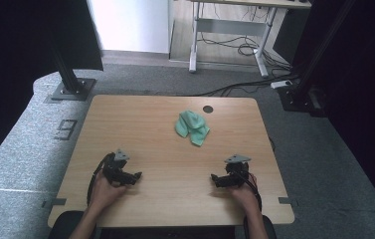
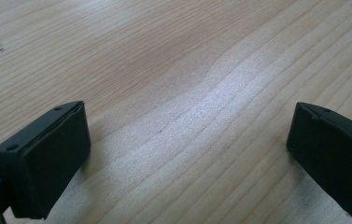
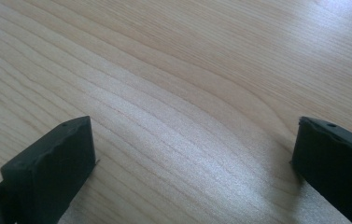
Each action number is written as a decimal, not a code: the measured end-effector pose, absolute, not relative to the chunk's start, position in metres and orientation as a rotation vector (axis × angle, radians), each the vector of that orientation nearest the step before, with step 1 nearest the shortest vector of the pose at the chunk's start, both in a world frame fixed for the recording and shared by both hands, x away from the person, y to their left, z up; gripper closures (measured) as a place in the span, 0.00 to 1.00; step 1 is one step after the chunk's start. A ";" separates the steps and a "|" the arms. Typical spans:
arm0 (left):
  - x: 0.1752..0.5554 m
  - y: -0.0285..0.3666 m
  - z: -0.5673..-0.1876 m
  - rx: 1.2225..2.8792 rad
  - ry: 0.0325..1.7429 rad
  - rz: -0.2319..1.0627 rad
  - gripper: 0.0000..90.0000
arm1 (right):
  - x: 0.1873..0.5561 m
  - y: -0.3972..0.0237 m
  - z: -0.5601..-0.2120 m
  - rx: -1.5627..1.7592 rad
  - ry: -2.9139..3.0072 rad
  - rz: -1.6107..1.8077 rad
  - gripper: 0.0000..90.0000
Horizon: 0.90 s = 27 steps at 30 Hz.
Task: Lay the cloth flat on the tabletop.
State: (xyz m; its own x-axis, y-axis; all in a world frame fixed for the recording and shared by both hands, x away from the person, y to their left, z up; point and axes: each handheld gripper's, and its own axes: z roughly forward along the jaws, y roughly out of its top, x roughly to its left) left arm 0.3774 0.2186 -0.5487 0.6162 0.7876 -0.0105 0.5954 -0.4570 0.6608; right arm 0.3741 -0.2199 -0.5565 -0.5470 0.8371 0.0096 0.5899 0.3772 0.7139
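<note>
From the high view, a crumpled mint-green cloth [image 1: 192,127] lies on the far half of the pale wooden tabletop [image 1: 140,124], a little right of centre and just in front of a small round dark cable hole [image 1: 208,109]. The left gripper [image 1: 136,176] and the right gripper [image 1: 215,179] rest low near the front edge, each held in a hand, pointing inward toward one another and well apart from the cloth. Beyond the tabletop lie grey carpet and a white-legged desk with trailing cables.

In the left gripper view, the left gripper's black fingers [image 2: 43,163] stand wide, with bare wood grain between them and nothing held.

In the right gripper view, the right gripper's fingers [image 3: 52,172] are likewise spread wide over bare wood, holding nothing.

By the look of it, the work has not yet started: both hands wait at the near edge and the cloth is untouched. The next move likely calls for one or both grippers to travel forward to the cloth, with fingers kept wide, and to come down over an edge or fold that can be pinched.
</note>
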 end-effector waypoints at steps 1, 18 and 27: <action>0.378 0.218 -0.549 2.217 1.069 0.390 0.00 | 0.374 -0.220 -0.556 1.245 2.288 0.968 0.00; 0.380 0.215 -0.549 2.227 1.039 0.381 0.00 | 0.377 -0.217 -0.556 1.236 2.298 0.964 0.00; 0.380 0.215 -0.549 2.228 1.040 0.381 0.00 | 0.378 -0.215 -0.555 1.241 2.312 0.953 0.00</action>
State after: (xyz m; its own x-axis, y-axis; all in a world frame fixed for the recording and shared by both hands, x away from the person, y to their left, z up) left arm 0.3805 0.2148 -0.5488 0.6447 0.7644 -0.0078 0.5780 -0.4807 0.6595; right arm 0.3778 -0.2146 -0.5547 -0.5560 0.8311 0.0102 0.5971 0.3908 0.7005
